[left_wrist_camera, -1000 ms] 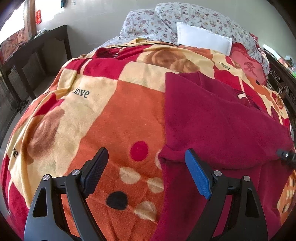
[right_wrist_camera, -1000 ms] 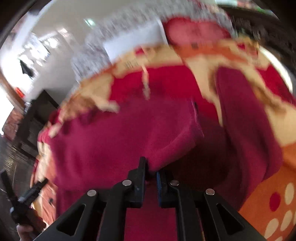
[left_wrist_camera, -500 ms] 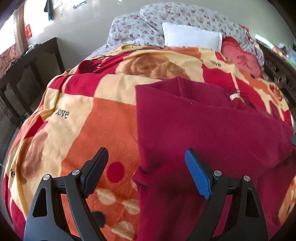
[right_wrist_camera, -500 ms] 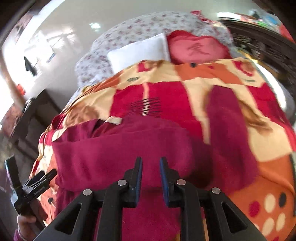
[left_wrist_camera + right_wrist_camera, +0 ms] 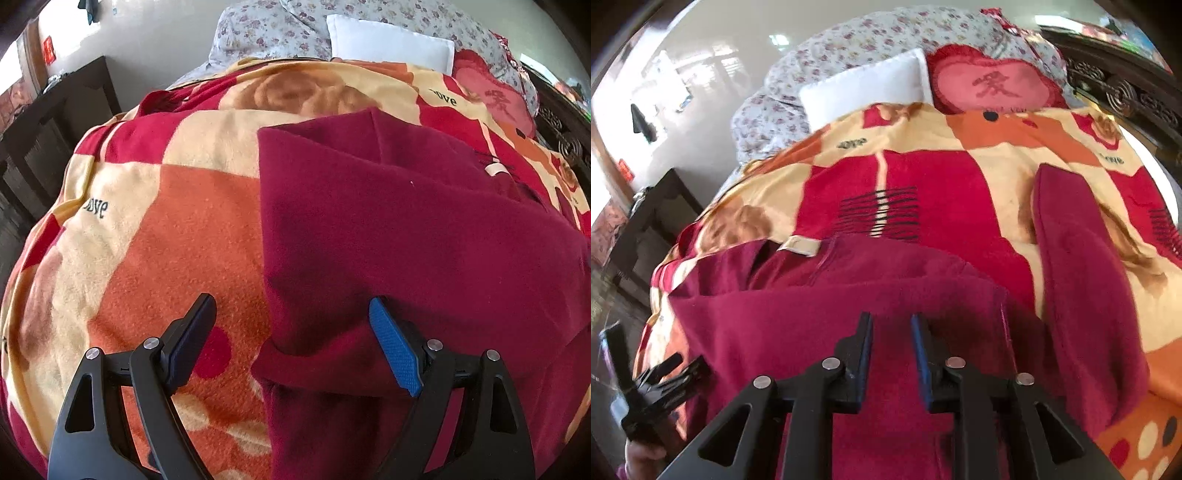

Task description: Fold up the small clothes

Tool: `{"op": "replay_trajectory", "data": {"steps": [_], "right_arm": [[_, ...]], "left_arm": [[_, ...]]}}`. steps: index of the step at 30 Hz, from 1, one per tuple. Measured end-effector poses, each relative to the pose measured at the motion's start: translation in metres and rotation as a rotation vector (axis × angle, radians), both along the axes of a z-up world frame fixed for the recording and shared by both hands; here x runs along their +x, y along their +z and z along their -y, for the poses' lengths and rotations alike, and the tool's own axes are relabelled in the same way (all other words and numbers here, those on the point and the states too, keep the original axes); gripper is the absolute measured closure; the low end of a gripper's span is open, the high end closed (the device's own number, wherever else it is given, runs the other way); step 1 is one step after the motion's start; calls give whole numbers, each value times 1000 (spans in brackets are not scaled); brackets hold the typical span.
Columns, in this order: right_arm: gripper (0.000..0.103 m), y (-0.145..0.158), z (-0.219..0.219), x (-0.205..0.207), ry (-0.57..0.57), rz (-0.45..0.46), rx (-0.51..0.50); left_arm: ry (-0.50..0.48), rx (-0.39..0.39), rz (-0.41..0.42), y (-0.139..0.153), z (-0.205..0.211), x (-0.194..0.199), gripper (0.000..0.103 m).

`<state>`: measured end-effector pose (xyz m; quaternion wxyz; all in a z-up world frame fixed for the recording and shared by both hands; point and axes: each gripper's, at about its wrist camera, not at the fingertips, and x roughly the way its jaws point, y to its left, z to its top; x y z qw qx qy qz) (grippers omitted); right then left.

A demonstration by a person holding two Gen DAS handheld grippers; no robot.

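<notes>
Both tools off garment (image 5: 406,229), R (image 5: 892,325) opening.

The blanket (image 5: 177,229) carries the word "love" in small dark script — once on a cream patch at the left, again near the pillows, partly cut to "ove". The red heart-shaped cushion (image 5: 993,85) bears one embroidered Chinese character — too blurred to read surely.

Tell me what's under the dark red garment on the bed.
The dark red garment lies on a patterned fleece blanket, orange, cream and red. The blanket's pattern beneath the garment is covered.
</notes>
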<state>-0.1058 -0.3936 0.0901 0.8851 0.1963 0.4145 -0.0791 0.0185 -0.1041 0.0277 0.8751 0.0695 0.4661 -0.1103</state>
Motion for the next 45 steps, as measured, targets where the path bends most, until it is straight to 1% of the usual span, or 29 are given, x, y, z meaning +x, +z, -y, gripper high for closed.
{"op": "replay_trajectory", "data": {"steps": [2,3,4,5,6,8,9,11,13,14,17,22,24,26,29,32,34,37,40,41,43,45], "right_arm": [[73,-3,-7,-13,16,-1,14],[65,-11,-9,-18,18,-19,17],[63,-17,-9,-20,16,-37,12],[63,-25,-9,-22,14,-51,1],[63,-27,-8,-23,10,-47,-10],[63,-24,-5,-27,-11,-58,-8],[63,-18,-2,-30,-18,-46,19],[63,-10,4,-40,-43,0,39],[61,-6,7,-48,-66,5,19],[61,-7,10,-52,-74,-13,13],[61,-15,18,-67,-84,-49,49],[61,-13,19,-100,-106,-29,55],[61,-16,20,-109,-116,-33,97],[61,-20,20,-112,-111,-46,119],[61,-21,17,-116,-115,-45,118],[61,-10,18,-117,-129,-18,94],[61,2,22,-115,-142,26,69],[59,14,31,-97,-146,39,-1],[58,15,49,-58,-155,-19,-150],[58,14,57,-46,-162,-35,-176],[58,9,78,-21,-188,-55,-188],[58,-1,100,1,-228,-87,-166]], "left_arm": [[-4,7,9,0,0,-3,18],[-3,13,13,0,1,-4,18],[-1,15,13,0,1,-5,18],[1,18,12,0,1,-6,18],[4,21,12,2,2,-8,18],[5,29,14,6,2,-12,18],[2,31,21,9,2,-15,18],[-12,33,36,14,3,-22,18],[-24,30,42,18,5,-25,18],[-28,28,42,18,6,-26,18],[-35,27,37,17,7,-29,18],[-19,19,13,9,4,-29,18],[-13,14,4,6,3,-29,18],[-11,18,6,6,4,-31,18],[-20,27,22,10,6,-33,18],[-29,27,34,14,8,-35,18],[-31,17,36,15,10,-36,18],[-36,11,26,14,13,-37,18],[-51,17,21,13,18,-39,18],[-56,19,24,13,19,-40,18],[-63,23,29,14,20,-42,18],[-65,21,26,14,19,-42,18]]}}
